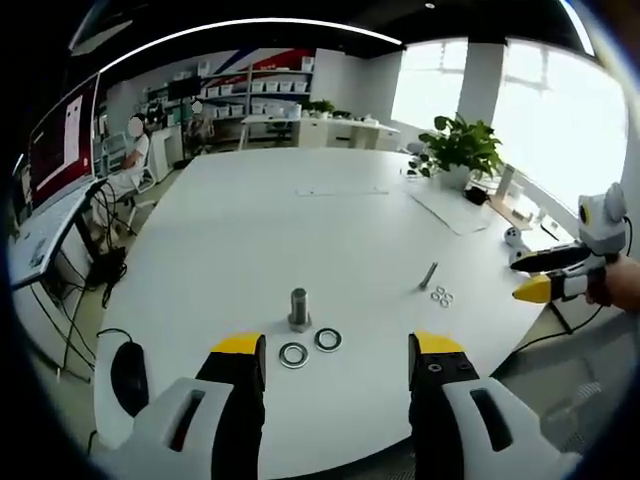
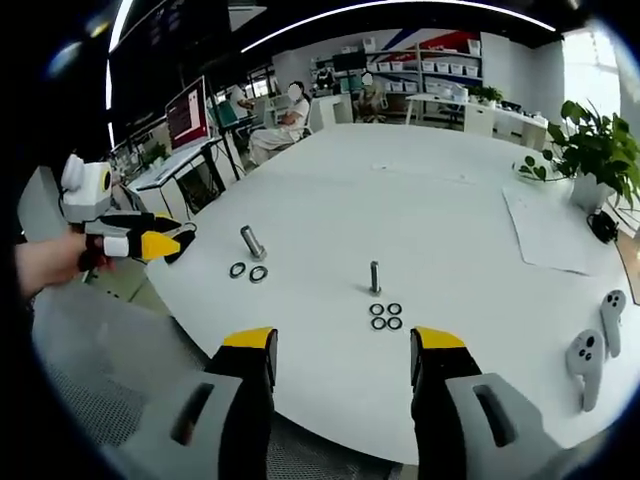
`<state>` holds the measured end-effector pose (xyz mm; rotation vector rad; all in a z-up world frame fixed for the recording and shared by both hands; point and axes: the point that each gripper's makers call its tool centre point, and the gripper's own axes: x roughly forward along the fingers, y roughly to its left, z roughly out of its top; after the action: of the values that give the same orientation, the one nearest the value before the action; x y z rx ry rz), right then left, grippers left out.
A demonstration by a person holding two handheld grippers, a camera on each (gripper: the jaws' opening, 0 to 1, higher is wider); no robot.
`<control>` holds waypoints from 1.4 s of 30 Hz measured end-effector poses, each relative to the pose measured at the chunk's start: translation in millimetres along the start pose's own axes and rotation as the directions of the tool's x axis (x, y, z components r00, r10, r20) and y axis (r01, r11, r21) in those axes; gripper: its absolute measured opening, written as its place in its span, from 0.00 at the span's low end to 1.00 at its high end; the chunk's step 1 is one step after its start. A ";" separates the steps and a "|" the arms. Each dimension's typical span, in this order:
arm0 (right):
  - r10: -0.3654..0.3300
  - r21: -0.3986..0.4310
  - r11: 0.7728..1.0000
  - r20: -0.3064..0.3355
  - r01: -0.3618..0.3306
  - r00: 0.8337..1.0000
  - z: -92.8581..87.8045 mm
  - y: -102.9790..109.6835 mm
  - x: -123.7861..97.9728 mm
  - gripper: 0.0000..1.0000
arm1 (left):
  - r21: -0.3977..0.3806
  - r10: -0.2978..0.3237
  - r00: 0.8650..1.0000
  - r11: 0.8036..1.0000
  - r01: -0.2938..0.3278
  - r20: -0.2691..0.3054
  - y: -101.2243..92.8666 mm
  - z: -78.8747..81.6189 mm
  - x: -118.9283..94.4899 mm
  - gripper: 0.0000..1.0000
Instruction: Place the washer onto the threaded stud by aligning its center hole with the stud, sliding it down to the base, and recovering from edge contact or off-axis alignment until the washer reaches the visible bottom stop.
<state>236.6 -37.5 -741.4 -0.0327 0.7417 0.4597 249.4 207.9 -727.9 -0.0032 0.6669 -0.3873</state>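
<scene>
On white table (image 1: 250, 240), threaded stud (image 1: 299, 308), two washers (image 1: 294, 355), no legible writing

White table (image 1: 300, 230), yellow-tipped gripper (image 1: 338, 347)

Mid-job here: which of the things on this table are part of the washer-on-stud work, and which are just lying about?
Job:
threaded stud with two washers beside it
second stud with four washers beside it
left gripper and right gripper, both open, holding nothing

Lying about:
potted plant
two white controllers
paper sheet
</scene>
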 end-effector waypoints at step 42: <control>-0.034 -0.003 0.999 -0.029 0.034 0.999 -6.0 -7.0 -1.2 0.56 | 0.007 0.007 1.000 1.000 -0.007 -0.027 1.7 -6.7 0.7 0.56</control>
<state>234.8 -45.4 -746.0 -0.0547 0.7681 0.4284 246.5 210.1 -733.8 0.0112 0.6922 -0.3833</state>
